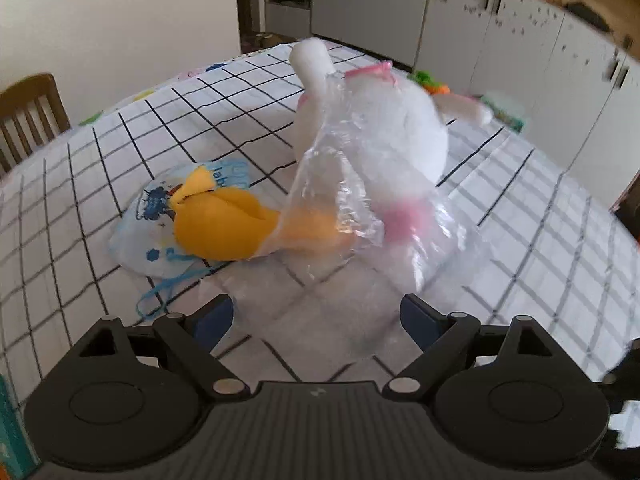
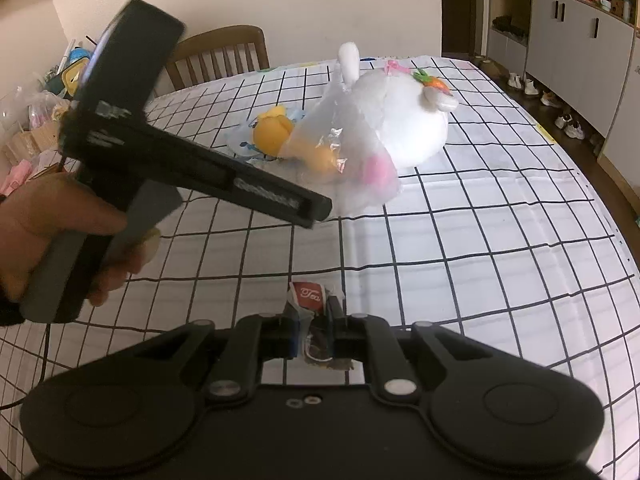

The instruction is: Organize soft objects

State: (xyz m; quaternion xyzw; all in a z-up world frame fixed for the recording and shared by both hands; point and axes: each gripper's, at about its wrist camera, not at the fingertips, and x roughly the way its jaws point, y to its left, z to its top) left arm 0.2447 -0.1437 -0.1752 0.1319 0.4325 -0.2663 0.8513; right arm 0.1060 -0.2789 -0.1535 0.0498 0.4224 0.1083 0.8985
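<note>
Left tool (image 1: 316, 316) stood wide open, nothing between fingers, poised just short of clear plastic bag (image 1: 360, 200). Bag lay on checked bench (image 1: 120, 140), draped over white plush toy (image 1: 384, 128) and end of yellow plush toy (image 1: 224, 224). Yellow toy rested on small blue-printed pouch (image 1: 148, 232). Right tool (image 2: 314, 320) clamped tight on red tea packet (image 2: 310, 294), low over near bench edge, well apart from toys.

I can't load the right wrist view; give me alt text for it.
The right tool is shut on a red tea packet above a checked tablecloth. Beyond, the left tool points at a clear plastic bag around a white plush and yellow plush.
</note>
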